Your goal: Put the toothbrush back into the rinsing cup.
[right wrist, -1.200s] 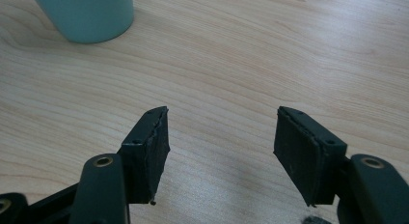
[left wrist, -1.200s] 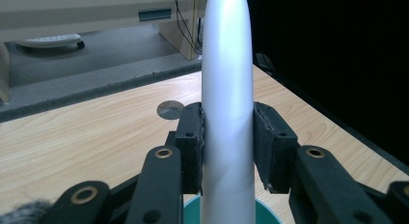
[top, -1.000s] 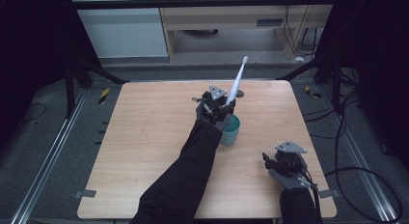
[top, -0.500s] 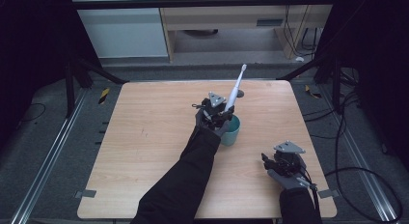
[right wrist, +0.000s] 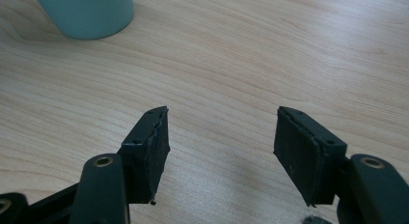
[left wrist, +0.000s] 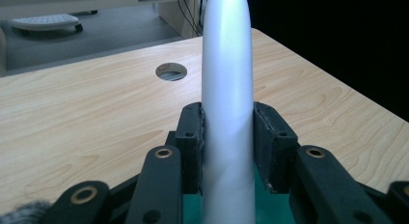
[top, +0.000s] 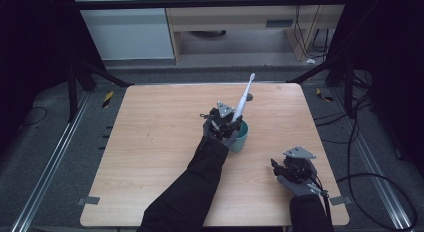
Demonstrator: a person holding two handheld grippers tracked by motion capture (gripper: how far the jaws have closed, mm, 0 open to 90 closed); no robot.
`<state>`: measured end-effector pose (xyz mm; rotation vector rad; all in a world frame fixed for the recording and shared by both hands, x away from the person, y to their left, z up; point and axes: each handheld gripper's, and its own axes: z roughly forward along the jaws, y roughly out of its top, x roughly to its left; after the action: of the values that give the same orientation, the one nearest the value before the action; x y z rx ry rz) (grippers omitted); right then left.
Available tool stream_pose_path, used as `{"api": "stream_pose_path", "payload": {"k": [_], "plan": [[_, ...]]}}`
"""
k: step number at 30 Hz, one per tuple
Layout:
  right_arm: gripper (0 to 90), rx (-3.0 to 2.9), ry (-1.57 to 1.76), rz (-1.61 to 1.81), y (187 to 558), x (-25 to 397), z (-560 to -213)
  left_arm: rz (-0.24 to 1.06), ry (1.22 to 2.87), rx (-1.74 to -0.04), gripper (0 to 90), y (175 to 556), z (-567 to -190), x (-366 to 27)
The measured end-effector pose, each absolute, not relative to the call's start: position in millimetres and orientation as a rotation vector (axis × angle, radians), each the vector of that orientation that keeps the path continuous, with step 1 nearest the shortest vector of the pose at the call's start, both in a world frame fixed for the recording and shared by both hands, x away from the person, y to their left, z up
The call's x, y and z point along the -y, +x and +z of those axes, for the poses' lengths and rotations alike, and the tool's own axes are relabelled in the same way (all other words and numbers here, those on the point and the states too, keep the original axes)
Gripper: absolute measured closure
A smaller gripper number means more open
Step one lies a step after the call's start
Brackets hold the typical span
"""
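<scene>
A white electric toothbrush (top: 244, 103) slants up and to the right, its lower end over a teal cup (top: 239, 137) that stands right of the table's middle. My left gripper (top: 226, 123) is shut on the toothbrush's thick handle (left wrist: 226, 118), with the cup's teal (left wrist: 270, 204) just below the jaws. My right gripper (top: 284, 167) rests low near the table's front right corner, open, with bare wood between its jaws (right wrist: 222, 151). The teal cup (right wrist: 84, 11) stands beyond it at the upper left of the right gripper view.
The wooden table (top: 150, 142) has a round cable hole (top: 248, 97) near its far edge, also the hole (left wrist: 171, 71) ahead of the left gripper. A cabinet (top: 240, 22) and cables (top: 360, 137) lie on the floor beyond and right of the table.
The left gripper has lowered the toothbrush slightly toward the cup, its head dropping and coming nearer. The right gripper has stayed put.
</scene>
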<state>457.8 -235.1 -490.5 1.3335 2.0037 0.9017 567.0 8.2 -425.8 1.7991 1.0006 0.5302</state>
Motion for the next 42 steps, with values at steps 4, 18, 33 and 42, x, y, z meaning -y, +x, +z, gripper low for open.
{"api": "stream_pose_path", "payload": {"k": [4, 18, 33, 42], "plan": [[37.0, -2.008, 1.332, 0.898, 457.7, 235.0, -490.4, 0.549, 1.802, -0.998, 65.6, 565.3, -428.9, -8.2], [36.9, -2.01, 1.335, 0.897, 457.7, 234.8, -490.4, 0.527, 1.833, -0.994, 65.4, 565.0, -431.7, -8.1], [36.7, -2.009, 1.333, 0.899, 458.0, 234.4, -490.5, 0.523, 1.893, -0.941, 55.5, 562.8, -432.8, -5.6], [36.7, -2.007, 1.336, 0.899, 458.0, 234.2, -490.3, 0.507, 1.905, -0.94, 55.4, 562.8, -433.1, -10.1]]}}
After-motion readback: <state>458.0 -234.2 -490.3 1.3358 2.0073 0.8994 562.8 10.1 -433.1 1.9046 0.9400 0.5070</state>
